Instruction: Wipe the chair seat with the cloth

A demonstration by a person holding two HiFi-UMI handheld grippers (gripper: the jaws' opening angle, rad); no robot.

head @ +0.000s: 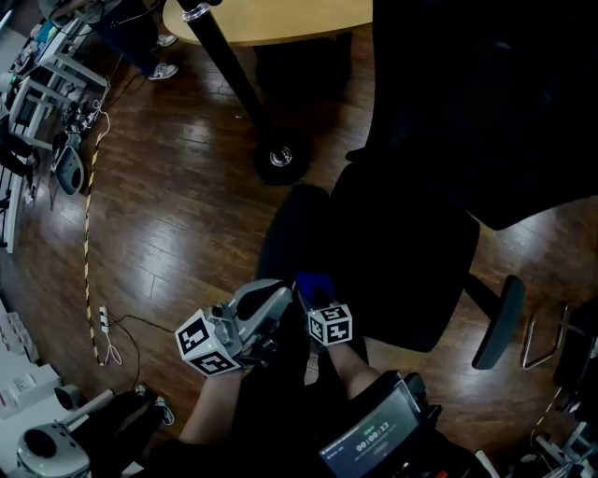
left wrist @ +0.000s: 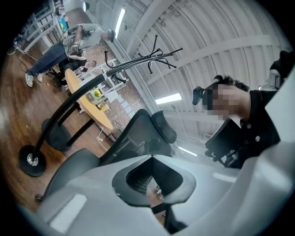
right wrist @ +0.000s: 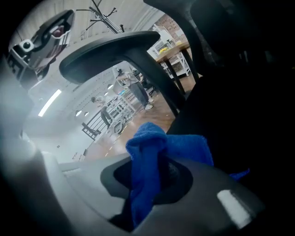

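Right gripper view: right gripper (right wrist: 152,186) clamps one blue cloth (right wrist: 154,145); left gripper (left wrist: 154,183) seemingly closed, empty.

An open-plan office or lab hall, as we read it

Around the black office chair (head: 402,261) we see a dark plank floor (head: 177,215). A round wood-topped table (head: 271,19) stands beyond the chair, with a coat stand (head: 280,157) between them. Metal shelving racks (head: 42,93) and a power strip (head: 104,320) lie well off to its left. Overhead is a ribbed vaulted ceiling (left wrist: 207,37) with strip lights (left wrist: 168,98) — and a person (left wrist: 55,53) stands past the table.
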